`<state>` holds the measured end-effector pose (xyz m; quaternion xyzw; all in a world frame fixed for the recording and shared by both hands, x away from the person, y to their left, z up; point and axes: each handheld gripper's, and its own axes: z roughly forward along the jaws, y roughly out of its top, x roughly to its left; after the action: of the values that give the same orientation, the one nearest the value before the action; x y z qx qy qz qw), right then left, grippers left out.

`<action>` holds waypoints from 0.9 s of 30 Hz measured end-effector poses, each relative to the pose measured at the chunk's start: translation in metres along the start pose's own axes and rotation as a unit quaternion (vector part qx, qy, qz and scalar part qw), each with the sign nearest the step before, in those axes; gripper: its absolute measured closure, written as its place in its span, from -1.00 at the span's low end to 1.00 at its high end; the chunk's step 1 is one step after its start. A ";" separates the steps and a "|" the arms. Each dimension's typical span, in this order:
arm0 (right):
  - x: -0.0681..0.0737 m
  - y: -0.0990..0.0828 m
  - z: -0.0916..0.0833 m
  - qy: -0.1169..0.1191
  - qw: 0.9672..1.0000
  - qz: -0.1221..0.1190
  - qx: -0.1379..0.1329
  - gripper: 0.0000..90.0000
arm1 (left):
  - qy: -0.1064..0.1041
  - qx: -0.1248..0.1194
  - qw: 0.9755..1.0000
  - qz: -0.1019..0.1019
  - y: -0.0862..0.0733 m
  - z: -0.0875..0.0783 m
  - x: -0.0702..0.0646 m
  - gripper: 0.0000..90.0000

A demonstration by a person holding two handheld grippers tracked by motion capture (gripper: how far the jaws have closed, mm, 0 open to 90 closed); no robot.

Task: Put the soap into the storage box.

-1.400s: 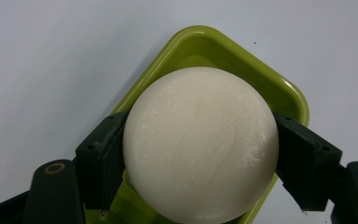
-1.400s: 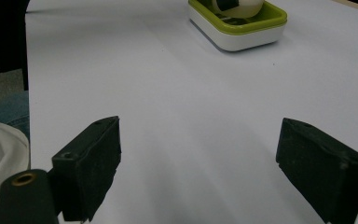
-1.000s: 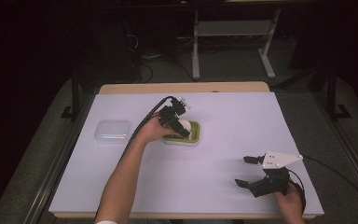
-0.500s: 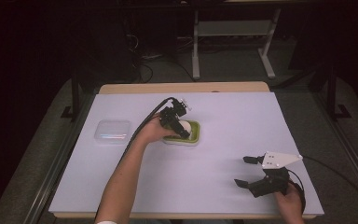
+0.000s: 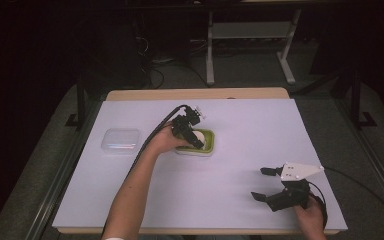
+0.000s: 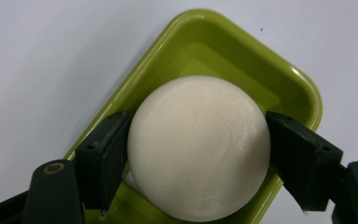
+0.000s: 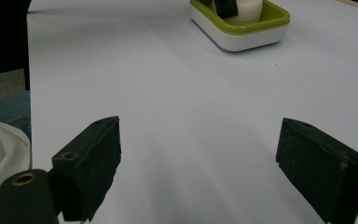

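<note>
A round white soap-like ball (image 6: 198, 147) sits in a green dish with a white base (image 6: 242, 60) near the table's middle. My left gripper (image 6: 198, 158) is shut on the ball, one jaw pressed against each side. From above, the left gripper (image 5: 196, 140) reaches down into the dish (image 5: 211, 134) and covers most of the ball (image 5: 200, 136). Near the front right of the table my right gripper (image 5: 260, 183) is open, with nothing between its jaws. The right gripper view looks between its spread jaws (image 7: 209, 154) across bare white table toward the dish (image 7: 242, 39).
A clear plastic box (image 5: 121, 140) lies to the left of the dish. White paper covers the table (image 5: 240, 115); a wooden strip runs along its far edge. A cable trails from each gripper. Metal rails flank the table.
</note>
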<state>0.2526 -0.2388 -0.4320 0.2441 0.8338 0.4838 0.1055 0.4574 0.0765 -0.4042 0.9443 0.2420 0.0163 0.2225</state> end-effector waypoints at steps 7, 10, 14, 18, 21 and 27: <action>0.001 0.001 0.001 0.001 1.000 -0.001 0.001 -0.71 | 0.008 0.000 1.000 0.009 0.000 -0.005 -0.003 -0.45; 0.001 0.001 0.001 0.000 1.000 0.000 0.002 -0.71 | 0.006 -0.008 1.000 0.005 -0.001 -0.011 -0.003 -0.46; 0.001 0.001 0.001 0.000 1.000 -0.003 0.001 -0.71 | 0.007 -0.016 1.000 0.012 -0.002 -0.019 -0.007 -0.50; 0.000 0.000 0.001 -0.002 1.000 -0.001 0.002 -0.71 | 0.010 -0.021 1.000 0.018 -0.004 -0.025 -0.009 -0.51; 0.001 0.000 0.001 -0.002 1.000 0.001 0.003 -0.71 | 0.013 -0.027 0.999 0.018 -0.007 -0.029 -0.010 -0.51; 0.000 0.000 0.001 -0.004 1.000 0.003 0.006 -0.71 | 0.012 -0.037 0.999 0.016 -0.016 -0.039 -0.012 -0.53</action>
<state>0.2529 -0.2378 -0.4329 0.2493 0.8357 0.4777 0.1061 0.4339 0.0997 -0.3750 0.9387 0.2289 0.0404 0.2545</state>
